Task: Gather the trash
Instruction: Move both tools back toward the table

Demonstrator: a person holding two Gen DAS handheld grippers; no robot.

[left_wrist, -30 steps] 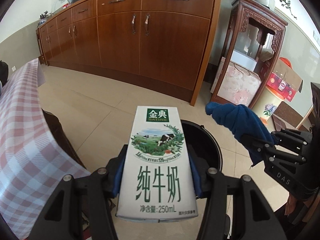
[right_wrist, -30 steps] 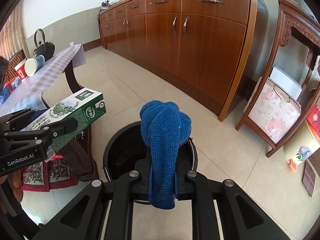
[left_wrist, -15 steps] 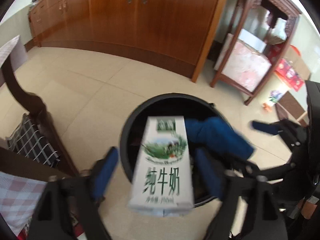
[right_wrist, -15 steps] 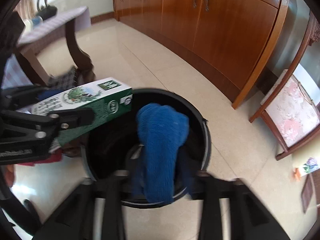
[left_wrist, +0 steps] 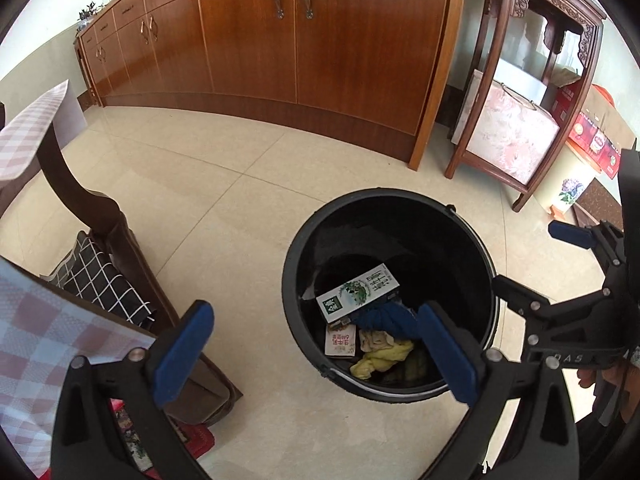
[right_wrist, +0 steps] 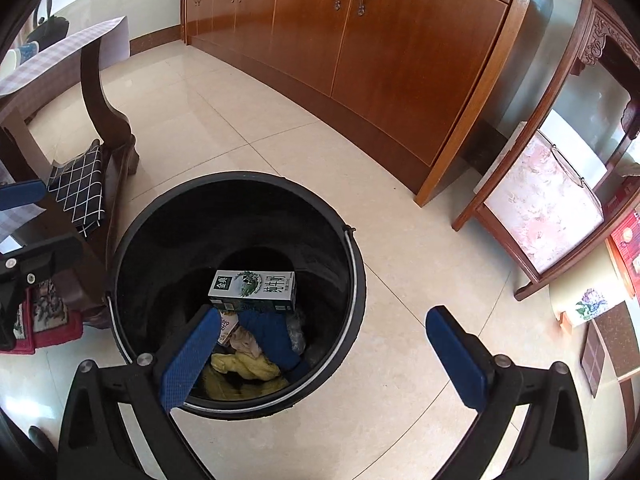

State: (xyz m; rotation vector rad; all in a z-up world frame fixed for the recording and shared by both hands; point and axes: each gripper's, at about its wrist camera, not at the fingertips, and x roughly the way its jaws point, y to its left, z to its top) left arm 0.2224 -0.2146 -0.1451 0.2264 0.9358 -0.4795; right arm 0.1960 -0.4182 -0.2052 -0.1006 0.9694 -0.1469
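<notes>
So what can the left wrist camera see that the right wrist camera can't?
Only the left wrist view shows the right gripper from the side and the orange-red boxes behind the carved stand.

Only the right wrist view shows the dark kettle and a cup on the checked tablecloth.

Both show the black bin holding the milk carton, blue cloth and yellow scrap. Both grippers' jaws are opening, nothing between them.

The bucket's (right_wrist: 356,264) mouth gapes clear from above, the floor (left_wrist: 224,184) toward the cabinets (left_wrist: 320,40) lies open, but a table leg (right_wrist: 100,92) crowds one side and a carved stand (right_wrist: 560,184) the other.
</notes>
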